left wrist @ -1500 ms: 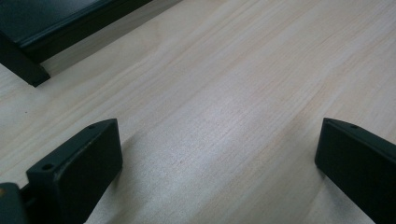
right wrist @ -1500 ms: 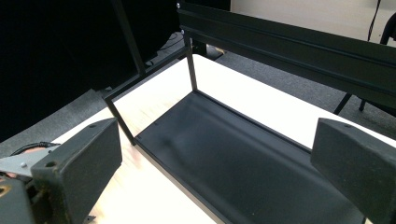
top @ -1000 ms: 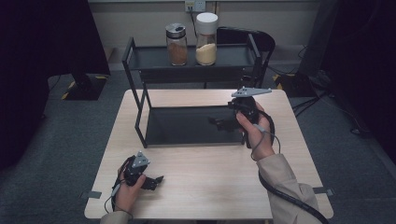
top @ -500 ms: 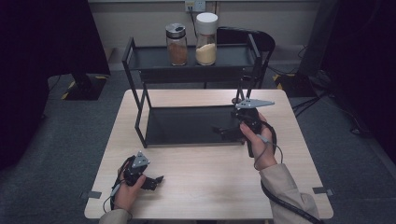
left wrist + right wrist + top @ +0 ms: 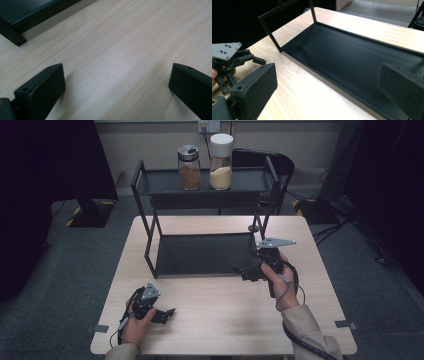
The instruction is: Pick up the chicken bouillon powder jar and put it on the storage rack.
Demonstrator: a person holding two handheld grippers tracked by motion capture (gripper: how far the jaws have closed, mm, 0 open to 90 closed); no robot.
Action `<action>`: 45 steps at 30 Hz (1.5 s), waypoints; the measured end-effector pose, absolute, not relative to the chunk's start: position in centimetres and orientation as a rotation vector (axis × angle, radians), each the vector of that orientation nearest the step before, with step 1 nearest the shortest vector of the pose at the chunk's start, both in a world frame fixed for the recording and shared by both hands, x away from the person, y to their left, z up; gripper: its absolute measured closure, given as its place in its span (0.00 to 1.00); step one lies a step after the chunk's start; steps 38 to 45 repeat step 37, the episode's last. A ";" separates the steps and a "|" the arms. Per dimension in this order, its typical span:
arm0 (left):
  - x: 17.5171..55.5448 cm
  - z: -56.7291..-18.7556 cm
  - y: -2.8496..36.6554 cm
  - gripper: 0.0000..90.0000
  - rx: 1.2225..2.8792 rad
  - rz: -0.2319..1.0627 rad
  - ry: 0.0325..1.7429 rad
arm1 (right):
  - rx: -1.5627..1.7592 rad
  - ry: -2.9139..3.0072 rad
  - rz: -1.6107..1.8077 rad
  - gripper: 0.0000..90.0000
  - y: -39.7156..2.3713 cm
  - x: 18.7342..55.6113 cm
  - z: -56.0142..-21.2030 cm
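A black two-tier rack [image 5: 160,182] stands at the back half of the wooden table [image 5: 225,320]. On its top shelf are a brown spice jar [image 5: 189,167] and a white-lidded jar of pale powder [image 5: 221,162]. My right gripper [image 5: 243,270] is open at the front right corner of the rack's bare lower shelf [image 5: 200,252]. In the right gripper view the right gripper [image 5: 329,87] points across that lower shelf [image 5: 352,57], nothing between its jaws. My left gripper [image 5: 167,313] rests low near the table's front left. It is open over bare wood, and the left gripper [image 5: 117,85] holds nothing.
A rack foot [image 5: 15,37] lies just ahead and to the left of the left gripper. The left gripper [image 5: 229,60] appears far left in the right gripper view. A dark chair [image 5: 272,165] stands behind the table. Bare wood stretches between the two hands.
My right gripper has come down and toward the person, from beside the rack's right post to the lower shelf's front right corner. The left gripper has stayed still.
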State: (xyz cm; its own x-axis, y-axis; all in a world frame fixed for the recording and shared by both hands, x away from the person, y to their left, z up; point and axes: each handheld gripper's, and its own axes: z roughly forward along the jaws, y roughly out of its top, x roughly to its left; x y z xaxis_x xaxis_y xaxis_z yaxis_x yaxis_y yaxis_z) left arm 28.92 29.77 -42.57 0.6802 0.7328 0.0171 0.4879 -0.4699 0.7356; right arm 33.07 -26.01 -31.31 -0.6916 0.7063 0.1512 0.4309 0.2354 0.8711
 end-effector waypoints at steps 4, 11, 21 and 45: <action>28.9 -42.6 29.8 0.00 2.162 0.431 0.934 | 1.070 2.244 1.440 0.01 -26.4 33.0 -32.1; 28.9 -42.6 29.8 0.00 2.162 0.432 0.933 | 1.087 2.246 1.439 0.01 -27.2 32.8 -33.5; 28.9 -42.6 29.8 0.00 2.162 0.432 0.933 | 1.110 2.257 1.425 0.01 -28.1 32.5 -35.3; 29.0 -42.4 29.7 0.00 2.165 0.432 0.939 | 1.053 2.378 1.250 0.01 -27.8 31.4 -39.5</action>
